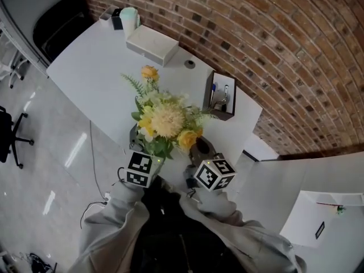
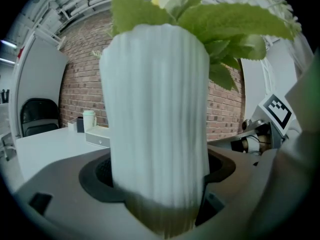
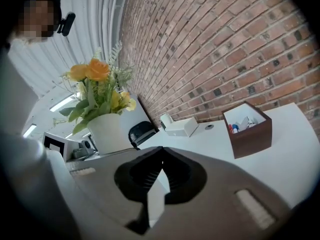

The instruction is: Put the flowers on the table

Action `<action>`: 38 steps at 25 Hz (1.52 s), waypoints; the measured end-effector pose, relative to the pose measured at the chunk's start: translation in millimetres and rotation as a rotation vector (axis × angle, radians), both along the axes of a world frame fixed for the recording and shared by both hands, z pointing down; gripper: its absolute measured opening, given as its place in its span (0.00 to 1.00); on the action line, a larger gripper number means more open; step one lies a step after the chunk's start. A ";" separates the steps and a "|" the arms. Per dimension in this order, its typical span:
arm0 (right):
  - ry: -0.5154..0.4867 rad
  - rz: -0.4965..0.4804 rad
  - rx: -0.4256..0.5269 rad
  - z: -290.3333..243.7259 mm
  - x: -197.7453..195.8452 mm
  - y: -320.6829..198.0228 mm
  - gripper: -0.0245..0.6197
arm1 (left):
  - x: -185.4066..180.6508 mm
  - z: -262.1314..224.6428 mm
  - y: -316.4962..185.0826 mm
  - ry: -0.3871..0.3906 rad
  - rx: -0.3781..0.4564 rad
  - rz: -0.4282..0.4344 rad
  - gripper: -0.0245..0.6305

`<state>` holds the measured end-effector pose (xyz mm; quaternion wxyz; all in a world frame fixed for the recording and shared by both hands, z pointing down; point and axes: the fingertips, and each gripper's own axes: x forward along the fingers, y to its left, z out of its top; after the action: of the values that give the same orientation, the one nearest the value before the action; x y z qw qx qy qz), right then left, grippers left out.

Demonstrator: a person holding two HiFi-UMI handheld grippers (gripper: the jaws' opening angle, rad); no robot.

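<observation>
In the head view, the flowers (image 1: 165,121) are seen from above, a yellow and cream bunch with green sprigs, held over the near edge of the white table (image 1: 91,67); the left gripper (image 1: 147,159) is tucked under the foliage at the bunch's left and the right gripper (image 1: 203,155) is kept just beside it at the right. Farther back on the table, a white box (image 1: 152,44), a pale cup (image 1: 129,20) and a brown organiser (image 1: 219,98) are ranged towards the brick wall, so the open middle of the top seems to be left free for the setting-down.

In the left gripper view, a white ribbed vase (image 2: 157,119) fills the picture between the jaws, which are spread wide and clamped on its lower body; the low grip is judged to be chosen so that the vase is kept upright and the leaves (image 2: 225,29) above are not crushed. Whether the base already rests on the table cannot be made out.

In the right gripper view, the jaws are drawn together with nothing between them; the tool is held aside, apart from the vase, presumably as a spare support should the bunch tip.
</observation>
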<state>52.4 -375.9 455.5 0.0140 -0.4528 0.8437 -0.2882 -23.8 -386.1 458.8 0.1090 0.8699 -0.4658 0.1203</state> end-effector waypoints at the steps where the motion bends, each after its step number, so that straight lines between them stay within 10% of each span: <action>1: 0.003 0.006 -0.002 1.6 -0.3 -3.6 0.04 | 1.2 1.3 -6.7 -0.001 0.002 0.012 0.71; 38: 0.110 0.133 -0.036 53.4 9.0 -80.0 0.04 | 33.2 56.2 -141.1 -0.012 0.225 0.145 0.71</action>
<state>61.4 -455.9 508.9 -0.0212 -0.5230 0.8059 -0.2765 9.4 -527.2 514.9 -0.0008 0.9074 -0.4127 0.0801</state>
